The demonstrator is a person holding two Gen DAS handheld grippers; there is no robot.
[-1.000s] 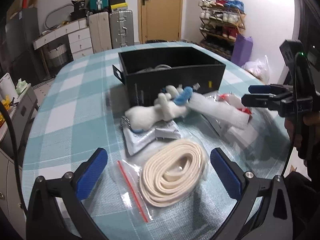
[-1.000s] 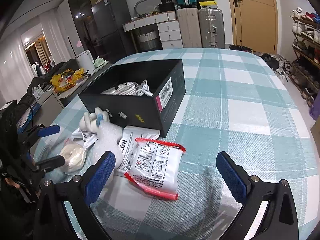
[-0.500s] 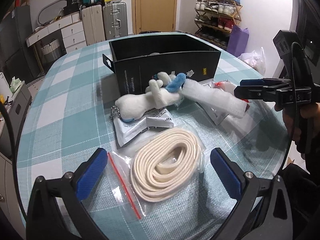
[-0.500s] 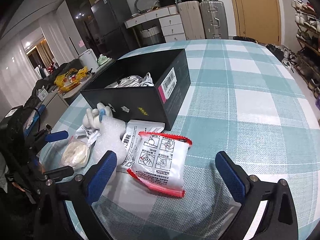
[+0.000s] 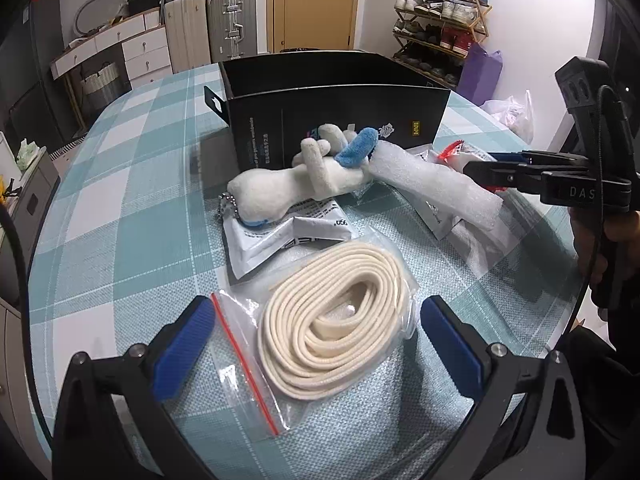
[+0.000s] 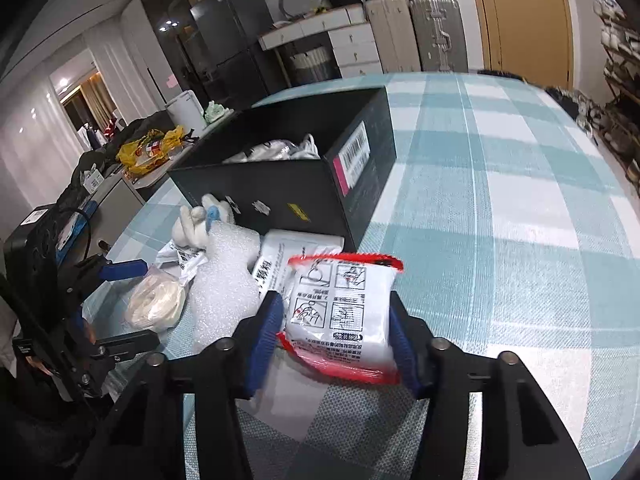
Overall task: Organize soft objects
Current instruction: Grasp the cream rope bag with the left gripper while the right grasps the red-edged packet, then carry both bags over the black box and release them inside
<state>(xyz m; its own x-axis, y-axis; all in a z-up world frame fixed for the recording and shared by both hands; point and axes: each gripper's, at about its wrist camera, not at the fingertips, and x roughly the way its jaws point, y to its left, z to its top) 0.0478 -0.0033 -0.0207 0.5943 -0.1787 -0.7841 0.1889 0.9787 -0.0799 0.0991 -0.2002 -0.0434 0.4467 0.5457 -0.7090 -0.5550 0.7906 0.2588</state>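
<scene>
My right gripper point(image 6: 336, 340) is shut on a white packet with a red border point(image 6: 340, 312), a little in front of the black box point(image 6: 288, 196). From the left wrist view the right gripper point(image 5: 496, 166) shows side-on at the right. My left gripper point(image 5: 316, 344) is open around a clear bag holding coiled cream cord point(image 5: 332, 320), which lies on the table. A white plush toy with a blue part point(image 5: 304, 184) and a white foam roll point(image 5: 436, 184) lie against the box point(image 5: 336, 120). The box holds white soft items point(image 6: 280, 150).
Flat white packets point(image 5: 280, 240) lie under the plush toy, another point(image 6: 296, 256) beside the box. The round table has a teal checked cloth point(image 6: 500, 200). Suitcases, drawers and a shoe rack stand beyond the table.
My right gripper moved forward and closed on the red-bordered packet. My left gripper moved closer, its fingers now on either side of the bagged cord.
</scene>
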